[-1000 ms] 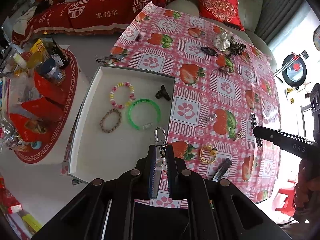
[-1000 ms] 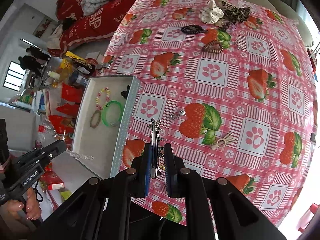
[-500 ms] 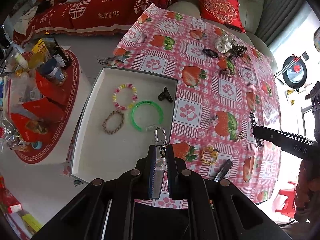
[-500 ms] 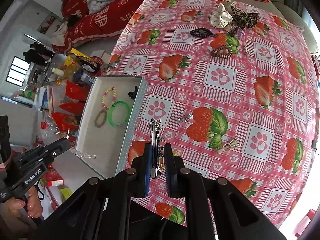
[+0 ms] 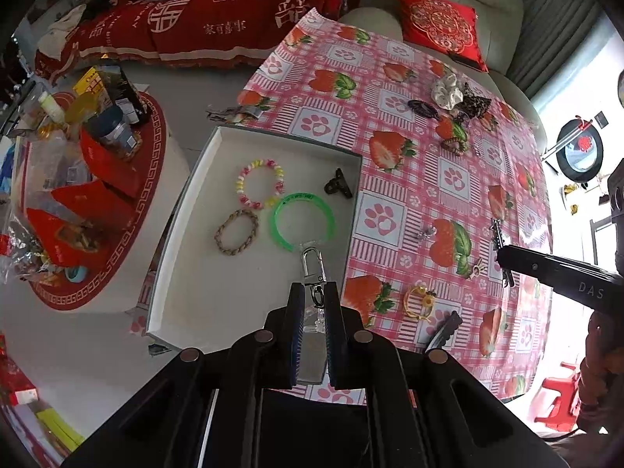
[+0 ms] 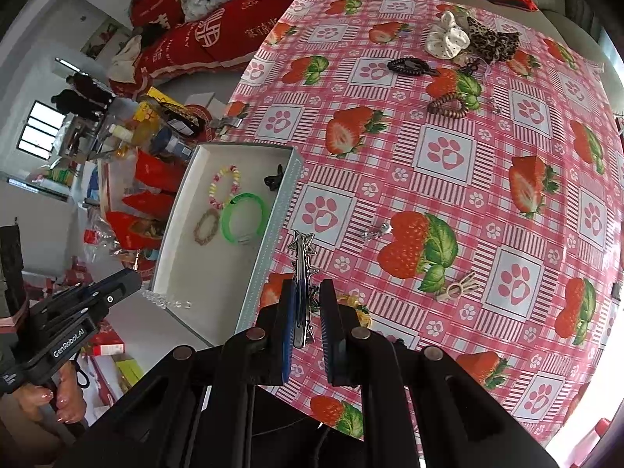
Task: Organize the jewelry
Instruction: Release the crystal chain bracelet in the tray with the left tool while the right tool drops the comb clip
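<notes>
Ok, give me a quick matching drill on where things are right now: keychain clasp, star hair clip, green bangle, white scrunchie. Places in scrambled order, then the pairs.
Things:
1. keychain clasp
2. star hair clip
3. green bangle
4. white scrunchie

Places:
A. lying in the white tray
B. on the far part of the tablecloth
C. held in the left hand-held gripper
D. held in the right hand-held gripper

Pairs: 1-C, 2-D, 3-A, 4-B

A silver metal keychain clasp (image 5: 312,266) hangs above the shallow white tray (image 5: 187,273), which holds a pastel bead bracelet (image 5: 259,188), green bangle (image 5: 302,220), braided tan bracelet (image 5: 236,231), black claw clip (image 5: 337,184)
</notes>
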`<state>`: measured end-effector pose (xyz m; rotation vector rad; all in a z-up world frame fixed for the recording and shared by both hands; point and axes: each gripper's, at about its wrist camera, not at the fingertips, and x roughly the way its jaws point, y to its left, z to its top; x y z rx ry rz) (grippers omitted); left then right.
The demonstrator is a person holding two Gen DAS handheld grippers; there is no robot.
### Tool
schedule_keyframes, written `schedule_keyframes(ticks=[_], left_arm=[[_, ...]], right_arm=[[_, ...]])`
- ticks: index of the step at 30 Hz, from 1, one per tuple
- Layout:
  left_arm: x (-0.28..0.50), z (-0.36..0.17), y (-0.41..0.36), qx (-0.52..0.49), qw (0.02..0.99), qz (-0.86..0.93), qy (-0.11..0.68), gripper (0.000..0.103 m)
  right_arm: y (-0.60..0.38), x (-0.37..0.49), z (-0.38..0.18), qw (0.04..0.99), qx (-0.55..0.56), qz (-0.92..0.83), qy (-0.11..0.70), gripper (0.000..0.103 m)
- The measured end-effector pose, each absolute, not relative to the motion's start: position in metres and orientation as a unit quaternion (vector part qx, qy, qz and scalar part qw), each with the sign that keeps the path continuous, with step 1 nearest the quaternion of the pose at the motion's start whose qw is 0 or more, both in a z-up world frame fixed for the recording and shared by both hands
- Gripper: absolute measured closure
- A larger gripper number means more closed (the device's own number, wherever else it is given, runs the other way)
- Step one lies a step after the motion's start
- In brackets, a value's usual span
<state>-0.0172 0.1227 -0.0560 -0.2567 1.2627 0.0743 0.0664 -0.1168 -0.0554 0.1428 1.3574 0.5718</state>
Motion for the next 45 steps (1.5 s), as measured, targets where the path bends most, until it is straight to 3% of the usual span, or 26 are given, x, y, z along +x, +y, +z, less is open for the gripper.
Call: schedule_keyframes(ticks=[12,30,45], left_arm=[[-0.017,-0.100,0.165,-0.114,0.775,0.011,0.621,0.087],[0.014,-0.203,0.197,-0.070,0.729,-0.050,0.679,0.087],[0.047,-0.211,0.186,-0.023,0.749,-0.042,0.661,0.086]], right_arm=[[-0.058,0.059,-0.068,0.729,0.063,0.273,0.625,0.090],[0.058,0.047,-0.160,0.684,0.062,0.231,0.689,0.090],[0.058,0.084,-0.192,0.684,0.077,0.169,0.705,0.090]])
